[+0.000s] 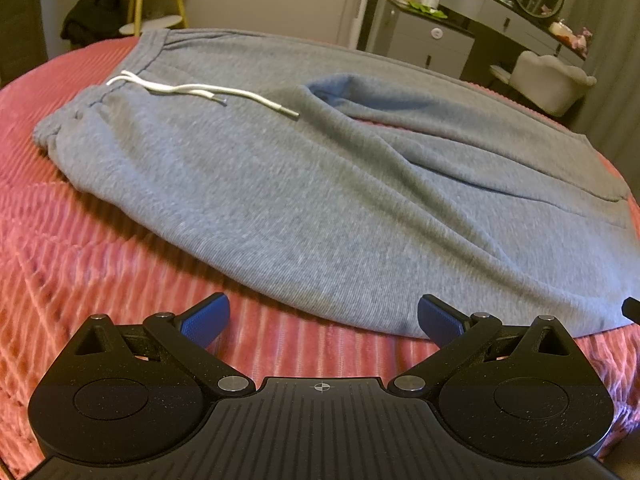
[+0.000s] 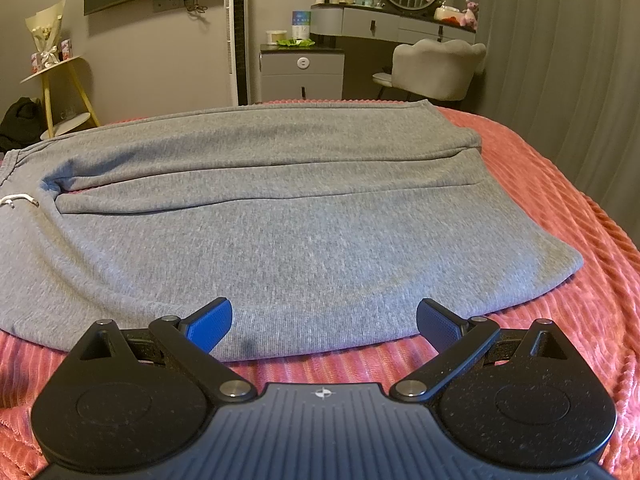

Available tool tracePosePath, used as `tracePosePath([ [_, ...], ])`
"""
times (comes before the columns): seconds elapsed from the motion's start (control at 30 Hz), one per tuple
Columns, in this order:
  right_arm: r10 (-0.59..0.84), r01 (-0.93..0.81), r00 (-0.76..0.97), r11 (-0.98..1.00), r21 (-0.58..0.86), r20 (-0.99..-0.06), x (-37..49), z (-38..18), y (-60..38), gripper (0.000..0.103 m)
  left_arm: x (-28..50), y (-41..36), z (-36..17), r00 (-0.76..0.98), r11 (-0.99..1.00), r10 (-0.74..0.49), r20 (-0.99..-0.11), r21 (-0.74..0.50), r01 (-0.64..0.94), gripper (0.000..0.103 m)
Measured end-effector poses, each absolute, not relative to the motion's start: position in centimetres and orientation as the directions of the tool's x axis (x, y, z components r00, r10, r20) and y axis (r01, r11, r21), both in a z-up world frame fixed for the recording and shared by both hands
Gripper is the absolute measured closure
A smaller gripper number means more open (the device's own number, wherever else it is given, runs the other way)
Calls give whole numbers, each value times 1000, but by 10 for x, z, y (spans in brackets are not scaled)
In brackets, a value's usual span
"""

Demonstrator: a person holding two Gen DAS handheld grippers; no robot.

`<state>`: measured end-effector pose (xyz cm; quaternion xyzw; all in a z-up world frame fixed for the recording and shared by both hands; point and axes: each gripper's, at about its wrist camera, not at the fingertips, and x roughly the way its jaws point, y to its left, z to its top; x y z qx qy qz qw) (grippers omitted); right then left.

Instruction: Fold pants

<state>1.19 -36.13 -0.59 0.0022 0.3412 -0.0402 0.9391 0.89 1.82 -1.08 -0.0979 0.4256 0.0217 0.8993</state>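
Both the left gripper (image 1: 323,320) and right gripper (image 2: 324,320) hover spread; pinch the pants' (image 2: 280,220) near edge together, lifting evenly off the bed (image 2: 560,280).

The pants (image 1: 320,184) are lying spread across the blanket (image 1: 80,248), waistband to the left and leg ends to the right, with the drawstring (image 1: 208,94) trailing over the front near the waistband. The left gripper (image 1: 324,320) is sitting just before the near edge of the pants, over the blanket. The right gripper (image 2: 324,320) is hanging over that near edge, toward the leg ends. Behind the blanket, a chair (image 2: 436,66) is standing before a dresser (image 2: 392,22).
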Motion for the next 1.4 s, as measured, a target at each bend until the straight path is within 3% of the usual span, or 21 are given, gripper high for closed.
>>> tracePosePath([
  [0.57, -46, 58, 764, 998, -3, -643, 12, -6, -360, 4, 8, 21, -8, 643, 977, -56, -764, -176, -124, 0],
  [0.8, 90, 28, 789, 983, 182, -607, 29, -2, -382, 4, 19, 33, 5, 683, 953, -36, -730, -230, -196, 0],
  [1.03, 97, 116, 728, 958, 262, -678, 98, -16, -403, 4, 89, 52, 14, 706, 900, 41, -707, -281, -333, 0],
  [1.13, 136, 171, 615, 938, 300, -777, 128, -41, -412, 4, 123, 60, 11, 714, 886, 112, -691, -256, -386, 0],
  [1.3, 137, 28, 474, 985, 170, -870, 149, -44, -401, 4, 155, 80, -15, 742, 847, 252, -621, -228, -480, 0],
  [1.4, 186, -1, 429, 979, 205, -884, 189, -16, -408, 4, 160, 85, -37, 729, 822, 331, -599, -196, -535, 0],
])
